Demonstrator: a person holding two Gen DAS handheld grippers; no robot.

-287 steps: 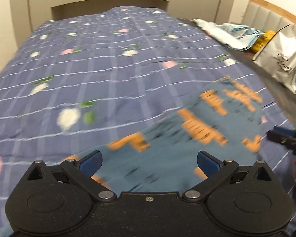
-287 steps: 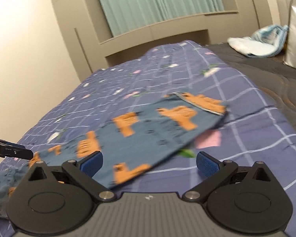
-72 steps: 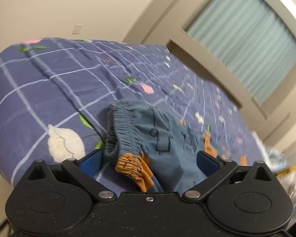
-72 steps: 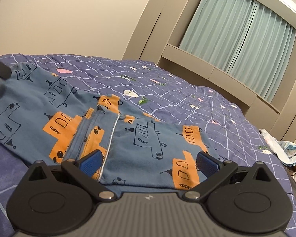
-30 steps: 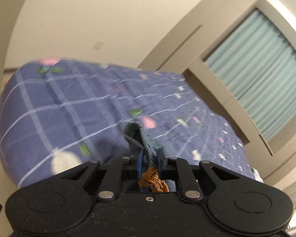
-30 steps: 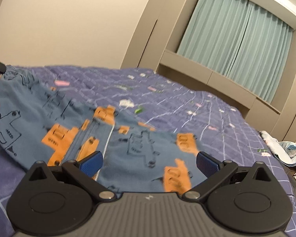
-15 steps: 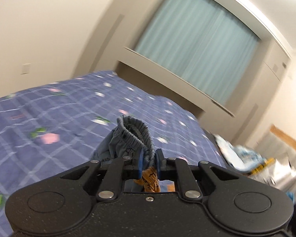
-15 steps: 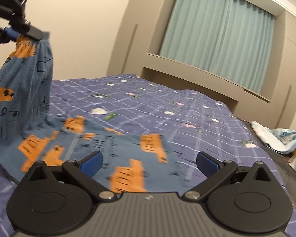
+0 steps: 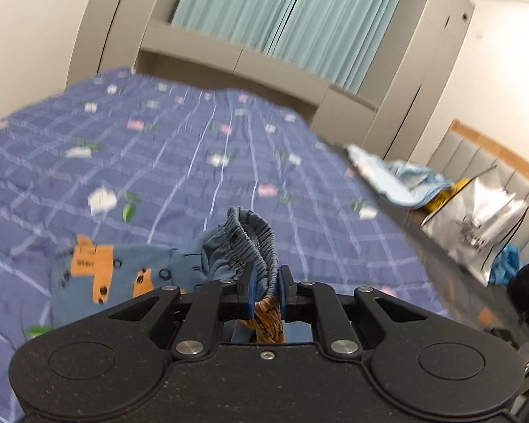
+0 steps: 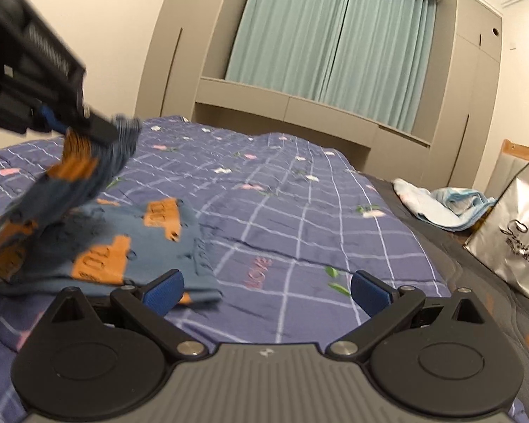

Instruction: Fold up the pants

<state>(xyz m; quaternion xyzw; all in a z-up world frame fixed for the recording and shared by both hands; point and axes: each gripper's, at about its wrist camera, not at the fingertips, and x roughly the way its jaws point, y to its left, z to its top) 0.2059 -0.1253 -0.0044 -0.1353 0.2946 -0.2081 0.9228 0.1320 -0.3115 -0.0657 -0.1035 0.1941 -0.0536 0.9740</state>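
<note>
A bedroom scene seen from two handheld grippers; a wide bed (image 9: 201,162) fills most of both views, covered in a purple-blue quilt with a white grid and small pink, white and green flower prints; behind it hang pale teal curtains (image 10: 328,35) above a beige built-in ledge, with plain cream walls to the left. On the far right side of the bed, near a padded headboard, stands a shiny silver bag (image 10: 515,236) with dark lettering; beside it lies a crumpled light blue cloth (image 10: 444,204).

The pants (image 10: 98,246) are blue with orange vehicle prints; their lower part lies flat on the quilt at the left of the right wrist view, while the waist end is lifted clear of the bed and hangs down in a blurred drape. The left gripper (image 9: 264,283) has its two blue-padded fingers drawn close together, pinching the gathered elastic waistband along with a bit of orange cuff; the same gripper appears at the upper left of the right wrist view (image 10: 84,125), held above the bed. The right gripper (image 10: 266,290) hovers low over the quilt with its fingers spread wide and nothing between them; its left fingertip sits just beside the pants' near edge.
</note>
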